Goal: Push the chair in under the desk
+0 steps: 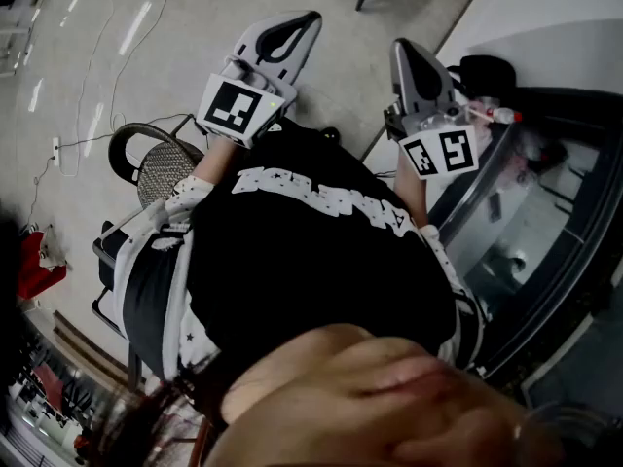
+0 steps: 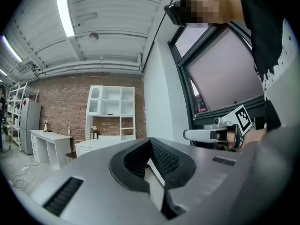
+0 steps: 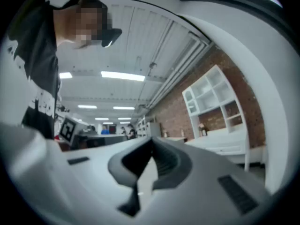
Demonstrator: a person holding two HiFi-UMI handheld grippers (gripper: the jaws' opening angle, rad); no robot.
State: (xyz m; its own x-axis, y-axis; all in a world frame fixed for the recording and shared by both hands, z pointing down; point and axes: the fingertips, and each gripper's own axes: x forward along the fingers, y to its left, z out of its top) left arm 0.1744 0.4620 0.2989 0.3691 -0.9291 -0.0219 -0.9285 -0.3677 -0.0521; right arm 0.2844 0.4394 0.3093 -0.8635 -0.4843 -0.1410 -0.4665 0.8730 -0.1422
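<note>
Holding both tools level in front of the body, the person has not yet touched the chair (image 1: 161, 168). The left gripper (image 1: 306, 20) has its jaws pressed together on nothing, and the right gripper (image 1: 406, 51) is the same (each gripper view shows the pads meeting, with only the room beyond). The chair stands low at the person's left, apart from both tools and partly hidden by the body. A white top (image 1: 555, 17) at the right is probably the desk. Closed jaws suit the job, I think: a push needs a blunt tip, not a grip.
</note>
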